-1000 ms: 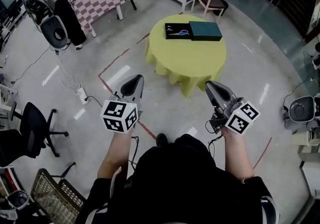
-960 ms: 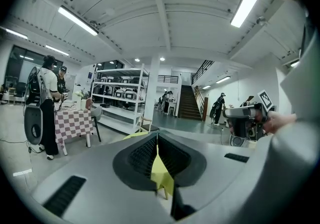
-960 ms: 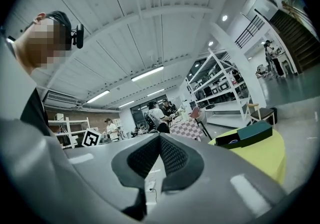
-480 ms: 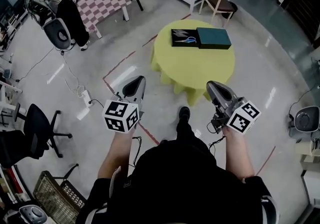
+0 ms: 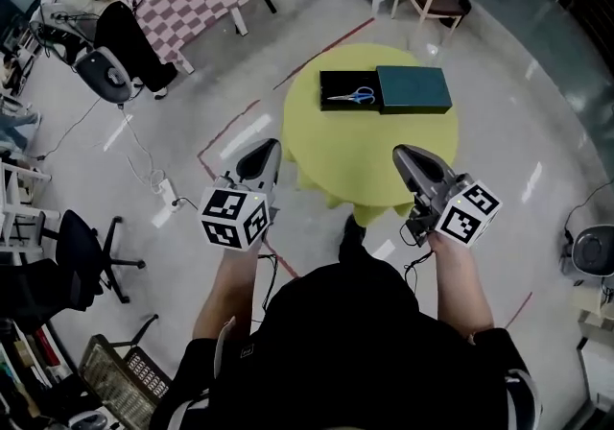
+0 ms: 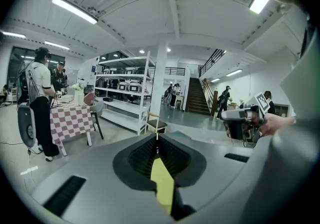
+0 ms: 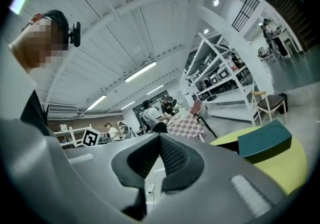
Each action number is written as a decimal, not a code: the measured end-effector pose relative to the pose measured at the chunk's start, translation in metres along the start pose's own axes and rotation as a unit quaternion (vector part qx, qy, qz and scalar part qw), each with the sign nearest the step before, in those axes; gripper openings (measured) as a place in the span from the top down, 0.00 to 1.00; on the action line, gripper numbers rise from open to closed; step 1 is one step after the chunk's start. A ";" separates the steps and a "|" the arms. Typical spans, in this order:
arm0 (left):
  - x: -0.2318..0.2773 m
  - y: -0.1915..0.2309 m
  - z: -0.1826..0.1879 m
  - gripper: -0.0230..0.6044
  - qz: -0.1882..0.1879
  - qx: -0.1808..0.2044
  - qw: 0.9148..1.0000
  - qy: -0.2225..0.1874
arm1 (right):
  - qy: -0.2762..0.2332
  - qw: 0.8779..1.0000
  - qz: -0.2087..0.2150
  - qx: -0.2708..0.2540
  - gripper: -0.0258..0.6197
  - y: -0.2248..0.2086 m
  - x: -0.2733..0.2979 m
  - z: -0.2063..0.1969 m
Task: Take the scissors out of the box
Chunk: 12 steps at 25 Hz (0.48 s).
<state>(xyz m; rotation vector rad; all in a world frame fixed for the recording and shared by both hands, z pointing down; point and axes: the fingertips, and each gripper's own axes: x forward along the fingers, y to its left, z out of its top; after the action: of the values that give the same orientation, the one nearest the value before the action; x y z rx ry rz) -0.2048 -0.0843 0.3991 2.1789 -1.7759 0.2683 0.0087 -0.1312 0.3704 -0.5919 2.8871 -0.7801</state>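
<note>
Closer than a second ago, the round worktop draped in yellow-green cloth now lies just ahead of both tongs. Left tongs and right tongs are clenched on nothing, well short of the things on it. Blue-handled steel scissors lie flat inside the open shallow black box, beside its teal lid. Their long axis runs along the box, blades pointing left, handles toward the lid. They are likely light, stiff and slick along the blades; the handle loops look the surest hold.
</note>
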 end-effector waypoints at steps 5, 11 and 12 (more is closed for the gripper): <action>0.055 -0.004 0.022 0.94 0.008 0.005 1.000 0.008 | 0.001 1.000 0.009 0.003 0.94 -0.057 0.014 0.034; 0.096 -0.006 0.031 0.94 0.012 0.011 1.000 0.015 | 0.004 1.000 0.017 0.012 0.94 -0.096 0.026 0.048; 0.100 -0.006 0.032 0.94 0.012 0.011 1.000 0.016 | 0.006 1.000 0.019 0.014 0.94 -0.098 0.028 0.049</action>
<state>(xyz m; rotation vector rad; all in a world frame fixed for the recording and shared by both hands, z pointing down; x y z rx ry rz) -0.1797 -0.1859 0.4026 2.1578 -1.7906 0.3292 0.0254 -0.2426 0.3779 -0.5299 2.8829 -0.8208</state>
